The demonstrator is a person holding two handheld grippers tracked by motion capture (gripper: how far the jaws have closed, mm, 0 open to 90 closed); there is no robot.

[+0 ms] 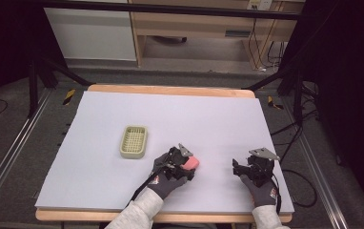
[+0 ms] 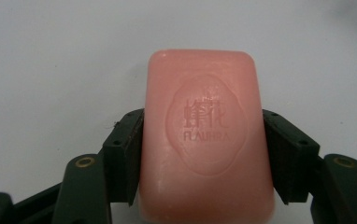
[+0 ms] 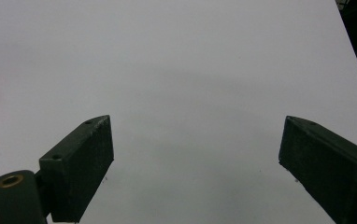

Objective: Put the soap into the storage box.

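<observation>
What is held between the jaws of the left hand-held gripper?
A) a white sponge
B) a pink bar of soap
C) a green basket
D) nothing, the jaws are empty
B: in the left gripper view the two black jaws press on both sides of the pink bar of soap, and the high view shows it in the left hand-held gripper.

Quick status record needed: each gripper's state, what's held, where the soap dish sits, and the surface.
left gripper: shut on the pink soap bar, jaws pressing its two long sides
soap bar: stamped face up toward the camera, lettering FLAUHRA visible
right gripper: open, nothing between the jaws, over bare surface
soap dish: pale green, slotted, empty, left of and beyond the left gripper
table: covered by a plain light sheet
</observation>
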